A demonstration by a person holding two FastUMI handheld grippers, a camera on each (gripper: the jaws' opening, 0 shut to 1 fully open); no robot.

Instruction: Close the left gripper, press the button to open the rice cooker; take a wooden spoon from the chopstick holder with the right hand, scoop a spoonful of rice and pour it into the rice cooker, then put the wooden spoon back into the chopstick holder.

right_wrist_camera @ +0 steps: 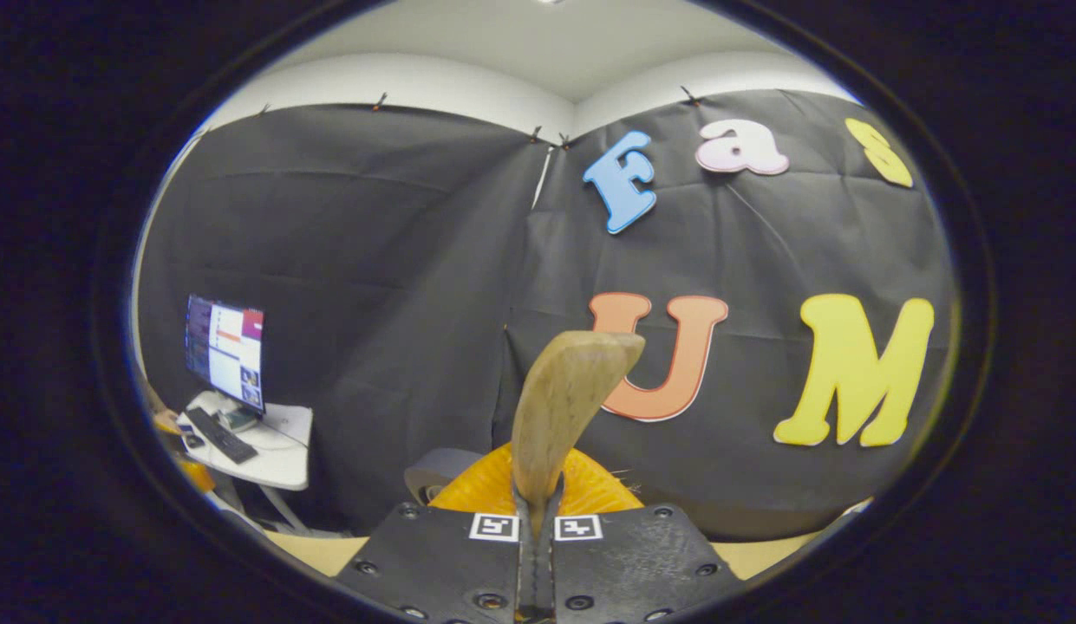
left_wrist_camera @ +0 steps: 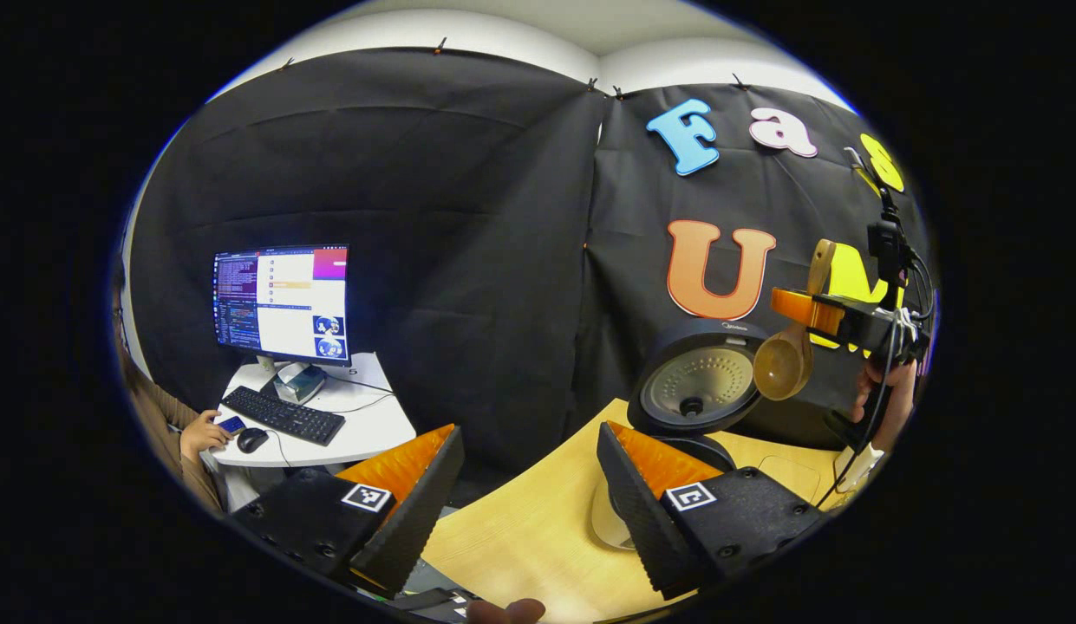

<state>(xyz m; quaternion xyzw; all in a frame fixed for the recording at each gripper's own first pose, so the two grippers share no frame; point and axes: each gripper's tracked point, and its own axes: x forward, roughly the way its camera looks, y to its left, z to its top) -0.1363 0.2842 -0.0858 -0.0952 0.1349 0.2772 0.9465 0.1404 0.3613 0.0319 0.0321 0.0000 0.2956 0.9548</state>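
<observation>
Right gripper (right_wrist_camera: pixel 538 520) clamps wooden spoon (right_wrist_camera: pixel 562 407); bowl hidden below.

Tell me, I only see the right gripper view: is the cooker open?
Observer: Yes, the cooker has its lid standing up, open.
Operator: Where's the scoop end of my spoon?
Observer: The spoon hangs scoop-down from the right gripper, by the lid's edge.
Operator: And the left gripper?
Observer: The left gripper is open above the table, holding nothing.
</observation>
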